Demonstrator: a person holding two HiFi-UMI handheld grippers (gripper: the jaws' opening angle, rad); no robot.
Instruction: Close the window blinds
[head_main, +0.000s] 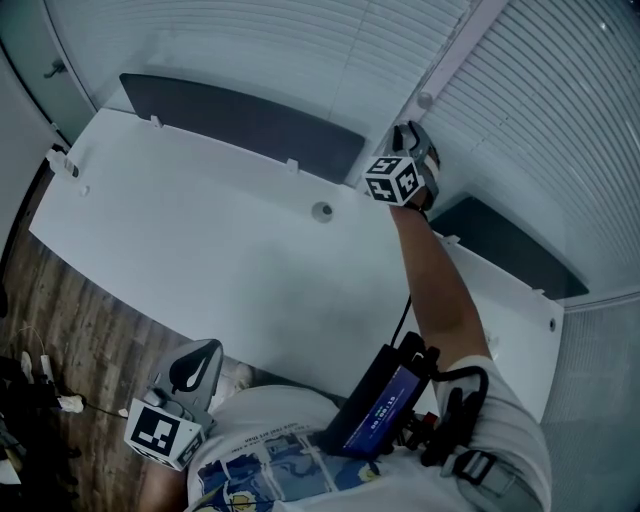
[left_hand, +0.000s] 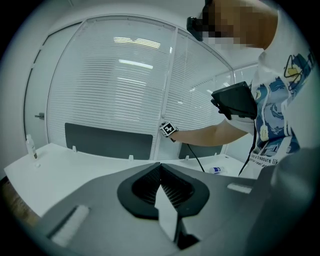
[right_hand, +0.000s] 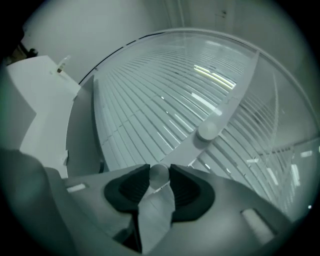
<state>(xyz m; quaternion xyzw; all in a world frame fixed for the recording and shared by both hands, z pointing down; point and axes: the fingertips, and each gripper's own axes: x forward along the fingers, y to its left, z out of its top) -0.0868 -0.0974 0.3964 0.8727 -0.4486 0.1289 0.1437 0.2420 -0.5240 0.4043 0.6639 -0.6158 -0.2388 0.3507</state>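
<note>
White slatted blinds (head_main: 250, 50) cover the curved window behind a white desk (head_main: 200, 260). My right gripper (head_main: 412, 140) reaches over the desk to the white upright frame (head_main: 455, 60) between two blind sections. In the right gripper view, my right gripper (right_hand: 159, 169) is shut on a small round white knob (right_hand: 159, 175) by the frame. A second, larger knob (right_hand: 207, 131) sits farther up the frame (right_hand: 235, 95). The slats (right_hand: 150, 100) stand partly open. My left gripper (head_main: 192, 372) hangs low by the person's waist, its jaws (left_hand: 160, 167) shut with nothing between them.
Two dark panels (head_main: 240, 122) (head_main: 510, 245) stand along the desk's back edge. A round cable hole (head_main: 321, 211) is in the desktop. A small bottle (left_hand: 216, 170) lies on the desk at the right. A black device (head_main: 380, 405) hangs at the person's waist. Wood floor (head_main: 60, 330) lies left.
</note>
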